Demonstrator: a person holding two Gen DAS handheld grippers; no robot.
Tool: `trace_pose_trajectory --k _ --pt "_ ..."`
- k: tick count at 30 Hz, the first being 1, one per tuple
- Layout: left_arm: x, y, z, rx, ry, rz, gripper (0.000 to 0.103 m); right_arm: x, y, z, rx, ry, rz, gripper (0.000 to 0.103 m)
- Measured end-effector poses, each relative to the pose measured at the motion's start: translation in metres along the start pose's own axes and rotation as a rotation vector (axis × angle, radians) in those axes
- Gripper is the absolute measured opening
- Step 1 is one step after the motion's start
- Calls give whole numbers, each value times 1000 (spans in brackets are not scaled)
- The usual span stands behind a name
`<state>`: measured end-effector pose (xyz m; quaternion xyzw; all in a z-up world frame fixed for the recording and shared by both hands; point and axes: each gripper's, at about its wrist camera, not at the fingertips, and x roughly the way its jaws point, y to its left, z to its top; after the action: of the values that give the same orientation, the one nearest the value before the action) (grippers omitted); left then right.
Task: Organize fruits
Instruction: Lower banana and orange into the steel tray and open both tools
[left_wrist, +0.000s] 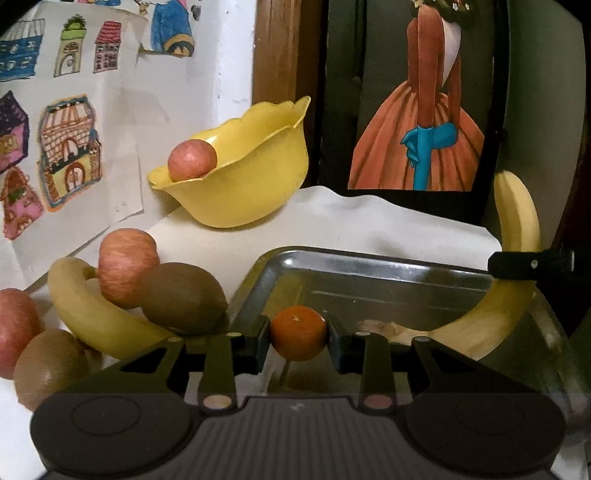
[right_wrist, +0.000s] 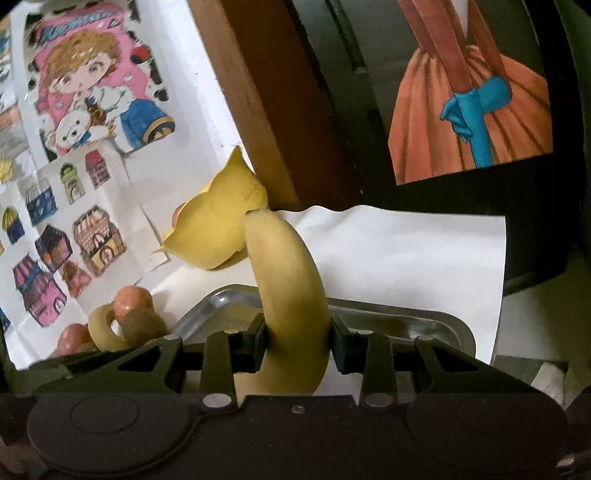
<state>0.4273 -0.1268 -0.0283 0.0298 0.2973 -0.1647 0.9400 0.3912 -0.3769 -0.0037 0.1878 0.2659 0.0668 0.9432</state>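
Note:
My left gripper (left_wrist: 298, 334) is shut on a small orange (left_wrist: 298, 332), held over the near edge of a metal tray (left_wrist: 369, 269). My right gripper (right_wrist: 298, 338) is shut on a curved banana (right_wrist: 291, 288); the same banana (left_wrist: 517, 221) stands at the tray's right side in the left wrist view, with a gripper finger (left_wrist: 532, 264) across it. A yellow scalloped bowl (left_wrist: 251, 177) at the back holds an apple (left_wrist: 192, 160). Left of the tray lies a pile: a second banana (left_wrist: 96, 317), apples (left_wrist: 127, 266), kiwis (left_wrist: 183, 297).
White paper (left_wrist: 369, 221) covers the table under tray and bowl. Children's drawings (left_wrist: 66, 147) lean on the wall at the left. A wooden post (left_wrist: 277, 48) and a dark framed painting (left_wrist: 417, 110) stand behind the table. The paper ends at the right (right_wrist: 495, 295).

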Motion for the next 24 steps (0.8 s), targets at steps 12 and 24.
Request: trace_pose_trajectory --k 12,24 --pt "9 -1 0 10 31 33 36 33 -8 6 54 3 -24 38" --pt "13 -1 -3 14 51 31 37 39 -5 -2 25 74 -37 42"
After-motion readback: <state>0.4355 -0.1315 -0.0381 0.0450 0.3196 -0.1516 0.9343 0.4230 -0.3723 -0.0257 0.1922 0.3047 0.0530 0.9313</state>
